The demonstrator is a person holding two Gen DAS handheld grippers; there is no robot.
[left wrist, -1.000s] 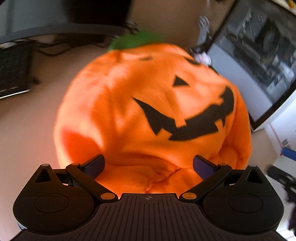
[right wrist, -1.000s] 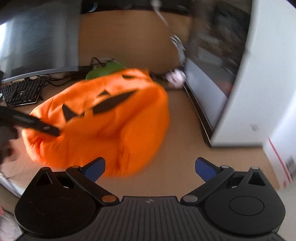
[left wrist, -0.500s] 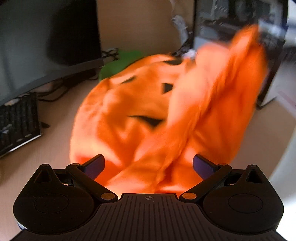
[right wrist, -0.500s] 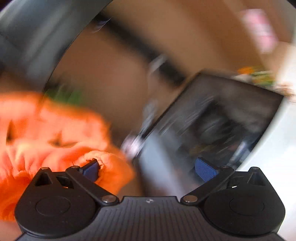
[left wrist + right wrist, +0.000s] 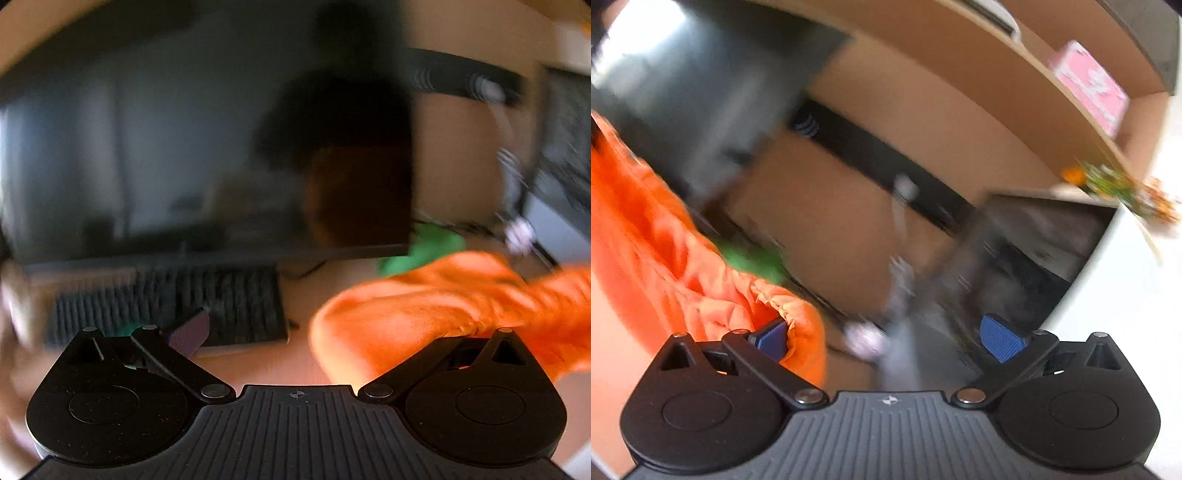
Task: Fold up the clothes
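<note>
My right claw (image 5: 886,338) gapes, costume (image 5: 665,266) draped on one finger; my left claw (image 5: 295,334) gapes too, readying a fold.

Mounted behind each pair of jaws, looking forward along them: left view level, close above desk (image 5: 258,365), keyboard (image 5: 166,306) ahead; right view rolled, facing wall; shared: orange garment (image 5: 424,317) (image 5: 657,258), green patch (image 5: 424,251) (image 5: 753,260).
</note>
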